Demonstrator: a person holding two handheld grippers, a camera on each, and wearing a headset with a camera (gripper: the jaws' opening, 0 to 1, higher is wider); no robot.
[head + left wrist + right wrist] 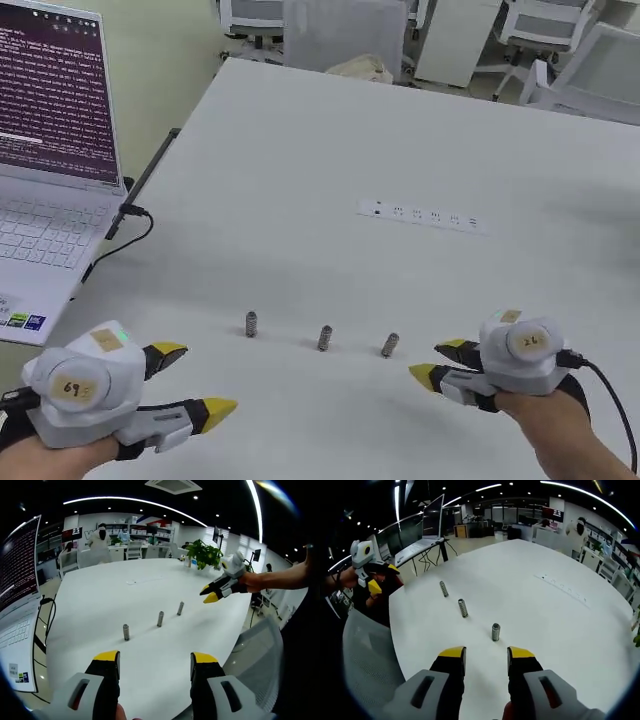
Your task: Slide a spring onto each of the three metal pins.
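Three small grey coiled springs stand upright in a row on the white table point(330, 150): left spring point(251, 324), middle spring point(325, 338), right spring point(390, 345). The pins inside them are too small to make out. My left gripper point(195, 380) hovers open near the front left, short of the left spring point(126, 632), with nothing between its yellow fingertips point(106, 656). My right gripper point(437, 362) is open and holds nothing, just right of the right spring point(495, 631). The middle spring point(463, 608) and the far one point(443, 588) line up beyond it.
An open laptop point(50, 150) sits at the table's left edge with a black cable point(130, 225) running from it. A flush socket strip point(420, 215) lies mid-table. Office chairs point(540, 30) stand past the far edge.
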